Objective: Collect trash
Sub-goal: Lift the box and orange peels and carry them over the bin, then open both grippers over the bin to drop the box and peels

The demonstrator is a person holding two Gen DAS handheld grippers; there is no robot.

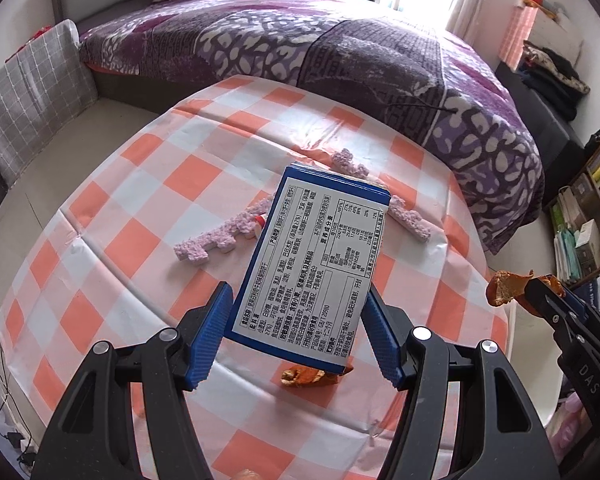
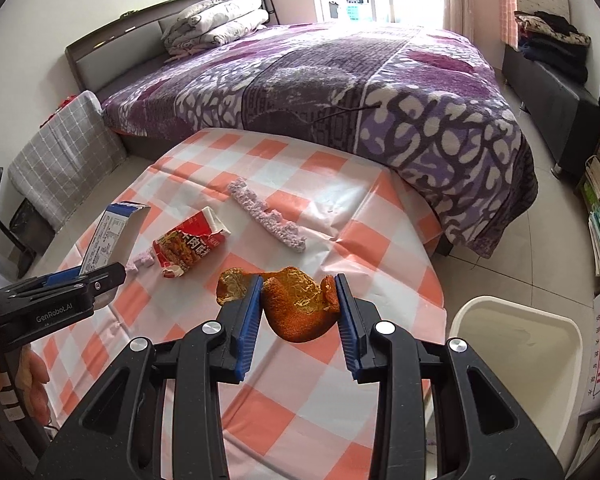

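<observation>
Step in hand, as it reads: carrying two pieces of trash off the bench (image 2: 380,216), each of your hands loaded; your left gripper (image 1: 300,336) has its jaws clamped on the sides of a blue-edged box (image 1: 316,264), printed panel facing the camera, lifted clear of the checked cloth; your right gripper (image 2: 296,312) has its jaws closed on a piece of orange peel (image 2: 296,308), one lobe sticking out past the left pad; the white bin (image 2: 516,364) stands on the floor just beside the bench, at your right, and what shows of its inside looks empty, though the bottom is partly hidden; still on the bench: a torn red packet (image 2: 188,246), two pale purple foam strips (image 2: 268,216), and a second bit of peel (image 1: 312,376) lying under the raised box; the box's top flap stands open, its contents not visible; next move, by my judgement: swing the right gripper over the bin's mouth before parting its jaws, then bring the box across the same way, keeping the two grippers apart.
</observation>
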